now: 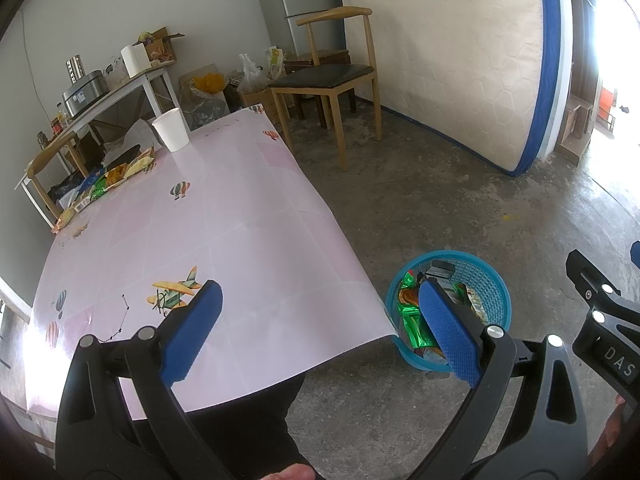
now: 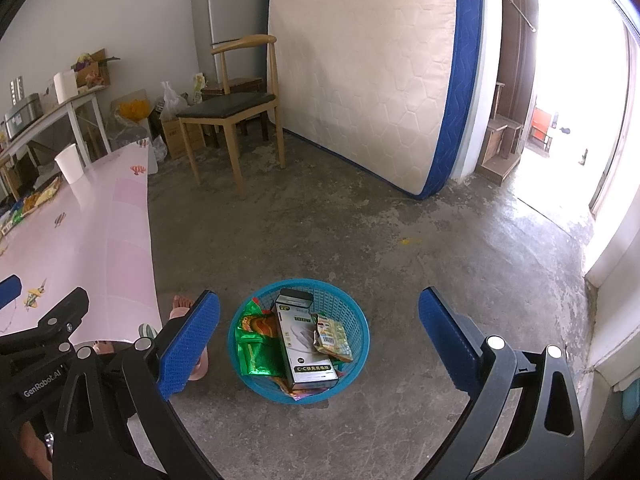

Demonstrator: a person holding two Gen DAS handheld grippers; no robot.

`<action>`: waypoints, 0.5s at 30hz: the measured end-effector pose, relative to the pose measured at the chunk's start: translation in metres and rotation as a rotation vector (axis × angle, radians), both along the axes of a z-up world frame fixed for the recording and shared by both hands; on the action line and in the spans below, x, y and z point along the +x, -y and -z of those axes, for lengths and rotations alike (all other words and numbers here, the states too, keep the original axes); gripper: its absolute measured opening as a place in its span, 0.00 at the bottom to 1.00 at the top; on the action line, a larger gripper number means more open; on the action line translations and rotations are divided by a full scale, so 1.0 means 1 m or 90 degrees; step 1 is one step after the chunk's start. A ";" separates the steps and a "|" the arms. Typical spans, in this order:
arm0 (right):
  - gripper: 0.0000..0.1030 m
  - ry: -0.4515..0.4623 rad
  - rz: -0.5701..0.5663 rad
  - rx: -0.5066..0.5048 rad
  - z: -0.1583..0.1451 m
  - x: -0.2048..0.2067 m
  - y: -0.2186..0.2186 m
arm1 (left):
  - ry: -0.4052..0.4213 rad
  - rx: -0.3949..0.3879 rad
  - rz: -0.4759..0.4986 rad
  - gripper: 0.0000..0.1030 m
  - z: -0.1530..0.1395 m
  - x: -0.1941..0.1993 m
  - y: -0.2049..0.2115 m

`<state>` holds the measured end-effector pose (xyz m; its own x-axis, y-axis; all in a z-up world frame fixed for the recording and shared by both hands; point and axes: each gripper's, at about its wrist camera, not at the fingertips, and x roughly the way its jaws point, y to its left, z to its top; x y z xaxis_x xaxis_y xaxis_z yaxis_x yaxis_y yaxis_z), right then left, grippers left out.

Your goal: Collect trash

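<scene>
Blue, dimpled rubber pads face each other across a wide gap on the right gripper [image 2: 319, 336], which holds nothing and hangs above the blue basket [image 2: 352, 312]. That basket is round, of lattice plastic, and stands on the rough grey concrete floor [image 2: 420, 280] just beside the table's corner. Inside it lie a grey-and-white rectangular box [image 2: 306, 344], crinkled shiny green foil wrappers [image 2: 254, 350] and a small yellowish packet [image 2: 333, 338]. Spread equally wide and empty, the left gripper [image 1: 318, 330] has one pad over the table [image 1: 224, 208] and the other over the basket. Glossy pink cloth printed with balloons and aeroplanes covers the table. At its far end sit a white paper cup [image 1: 171, 129] and a heap of snack wrappers [image 1: 108, 178].
</scene>
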<state>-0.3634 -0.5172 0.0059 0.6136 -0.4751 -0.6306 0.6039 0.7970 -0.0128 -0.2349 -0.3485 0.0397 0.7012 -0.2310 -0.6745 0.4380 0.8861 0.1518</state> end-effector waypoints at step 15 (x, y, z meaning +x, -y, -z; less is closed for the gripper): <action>0.94 -0.004 -0.001 -0.002 -0.003 0.002 0.001 | 0.001 0.001 -0.001 0.92 0.000 0.000 0.001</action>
<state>-0.3617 -0.5185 0.0093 0.6103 -0.4761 -0.6331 0.6029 0.7976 -0.0186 -0.2352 -0.3496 0.0395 0.7026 -0.2286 -0.6739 0.4363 0.8865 0.1541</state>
